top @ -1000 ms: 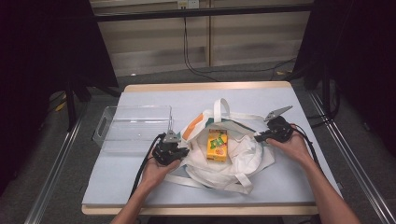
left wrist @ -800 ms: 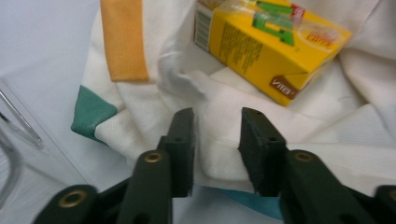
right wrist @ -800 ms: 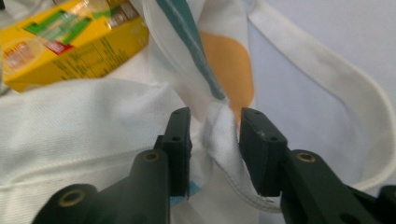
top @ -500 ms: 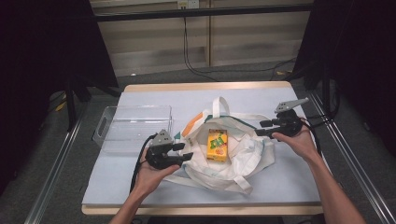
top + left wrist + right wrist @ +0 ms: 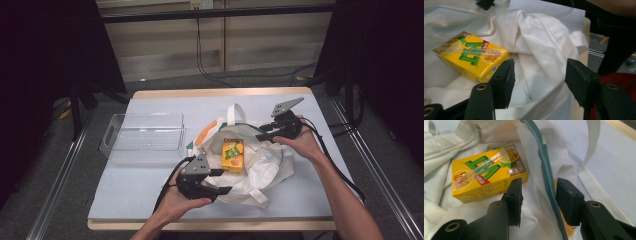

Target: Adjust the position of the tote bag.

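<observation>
A white cloth tote bag [image 5: 260, 167] lies open on the table, and a yellow juice carton [image 5: 233, 155] lies flat inside it. My left gripper [image 5: 226, 181] hovers at the bag's near edge. Its jaws have just been opening, with loose bag cloth [image 5: 544, 37] under the gap and the carton [image 5: 471, 58] beyond the left jaw. My right gripper [image 5: 261, 134] is at the bag's far right rim. Its jaws have just been closing, and the green-trimmed rim [image 5: 544, 157] runs between them without being pressed. The carton [image 5: 486, 173] lies just ahead.
A clear plastic tray [image 5: 107, 145] stands empty on the table's left half. The bag's handles [image 5: 231, 114] trail toward the far side. The grey-blue table cover [image 5: 140, 192] ends in a wooden edge near the person.
Both grippers were shut at the bag's rim and now stand open. The left one drew back toward the near edge, the right one moved out to the right, and both rose.
</observation>
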`<state>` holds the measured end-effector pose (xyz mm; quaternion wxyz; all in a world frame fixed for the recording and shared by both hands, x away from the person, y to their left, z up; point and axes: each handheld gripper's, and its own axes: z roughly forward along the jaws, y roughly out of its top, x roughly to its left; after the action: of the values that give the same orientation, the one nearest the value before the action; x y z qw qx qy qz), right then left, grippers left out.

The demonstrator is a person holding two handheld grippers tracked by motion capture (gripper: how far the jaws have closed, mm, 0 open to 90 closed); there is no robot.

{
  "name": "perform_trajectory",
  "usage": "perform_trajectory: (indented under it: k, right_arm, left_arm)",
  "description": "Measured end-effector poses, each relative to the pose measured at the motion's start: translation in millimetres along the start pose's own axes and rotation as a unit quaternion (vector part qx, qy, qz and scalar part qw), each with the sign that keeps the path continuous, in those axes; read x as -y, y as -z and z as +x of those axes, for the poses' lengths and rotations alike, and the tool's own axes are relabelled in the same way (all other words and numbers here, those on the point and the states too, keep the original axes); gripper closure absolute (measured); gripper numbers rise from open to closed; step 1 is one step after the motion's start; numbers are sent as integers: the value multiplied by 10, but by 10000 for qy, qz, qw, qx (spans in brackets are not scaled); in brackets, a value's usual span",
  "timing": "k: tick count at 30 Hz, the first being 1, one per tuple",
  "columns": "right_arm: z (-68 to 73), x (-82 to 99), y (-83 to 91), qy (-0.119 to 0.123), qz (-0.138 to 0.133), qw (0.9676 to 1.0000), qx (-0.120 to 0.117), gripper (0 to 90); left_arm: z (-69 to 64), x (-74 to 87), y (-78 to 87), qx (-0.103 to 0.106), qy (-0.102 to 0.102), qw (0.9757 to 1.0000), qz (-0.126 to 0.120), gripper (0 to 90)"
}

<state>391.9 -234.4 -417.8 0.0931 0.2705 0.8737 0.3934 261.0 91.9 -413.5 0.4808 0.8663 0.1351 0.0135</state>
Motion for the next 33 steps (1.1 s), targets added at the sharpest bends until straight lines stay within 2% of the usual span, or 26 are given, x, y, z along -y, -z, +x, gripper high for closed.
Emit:
perform_trajectory:
  k: [3, 5, 7, 8, 9, 10, 11, 12, 13, 14, 15, 16, 17, 19, 21, 23, 25, 26, 27, 28, 29, 32, 33]
  right_arm:
    - [-26, -19, -48, -97, -13, 9999, -78, 591]
    - [-51, -21, -89, -121, -10, 9998, -138, 635]
    - [-58, -17, -130, -172, 24, 9996, -209, 684]
    - [-69, -15, -154, -166, 67, 9996, -221, 714]
    - [-75, -17, -167, -158, 111, 9996, -188, 756]
    - [-94, -22, -183, -206, 129, 9994, -227, 788]
    - [-110, -34, -190, -228, 142, 9993, -271, 823]
    - [-116, -46, -191, -244, 147, 9993, -256, 857]
    - [-135, -60, -197, -237, 121, 9994, -212, 864]
    - [-190, -77, -218, -329, 181, 9993, -85, 870]
    - [-190, -77, -218, -329, 181, 9993, -85, 870]
    - [-242, -81, -246, -419, 259, 9988, 17, 874]
    - [-242, -81, -246, -419, 259, 9988, 17, 874]
    - [-305, -74, -300, -511, 329, 9980, 162, 876]
    - [-322, -72, -318, -530, 364, 9977, 207, 876]
    - [-359, -75, -402, -540, 481, 9969, 323, 877]
    - [-385, -65, -473, -561, 576, 9959, 404, 878]
    - [-398, -58, -508, -569, 624, 9955, 442, 878]
    - [-412, -50, -543, -549, 675, 9951, 467, 878]
    - [-422, -43, -571, -562, 719, 9945, 521, 878]
    - [-430, -37, -588, -605, 786, 9934, 575, 878]
    - [-468, -25, -622, -562, 892, 9923, 648, 879]
    - [-468, -25, -622, -562, 892, 9923, 648, 879]
  left_arm:
    - [-32, 13, 2, 104, -52, 9999, 29, 396]
    - [-60, 17, -30, 99, -181, 9995, 243, 376]
    - [-72, 22, -141, 283, -384, 9978, 461, 365]
    - [-77, 22, -188, 242, -416, 9974, 536, 365]
    - [-84, 27, -265, 287, -469, 9958, 737, 365]
    - [-95, 35, -313, 296, -587, 9944, 829, 381]
    - [-109, 37, -331, 259, -621, 9935, 914, 443]
    - [-114, 34, -357, 332, -627, 9926, 984, 476]
    - [-134, 27, -368, 422, -734, 9908, 1057, 569]
    - [-155, 20, -379, 474, -807, 9892, 1129, 712]
    - [-166, 14, -387, 547, -817, 9879, 1197, 712]
    - [-183, -4, -404, 508, -900, 9848, 1399, 784]
    - [-197, -2, -418, 522, -874, 9839, 1467, 784]
    - [-226, 37, -483, 622, -892, 9830, 1477, 821]
    - [-236, 50, -495, 623, -865, 9834, 1470, 829]
    - [-246, 66, -490, 704, -860, 9809, 1595, 836]
    - [-256, 80, -495, 720, -853, 9806, 1610, 840]
    - [-271, 102, -509, 734, -856, 9797, 1656, 841]
    - [-269, 102, -505, 842, -832, 9775, 1745, 843]
    - [-288, 124, -520, 728, -833, 9799, 1657, 844]
    - [-285, 113, -512, 760, -886, 9767, 1801, 846]
    - [-290, 129, -523, 779, -877, 9773, 1766, 848]
    - [-287, 129, -526, 817, -894, 9753, 1845, 848]
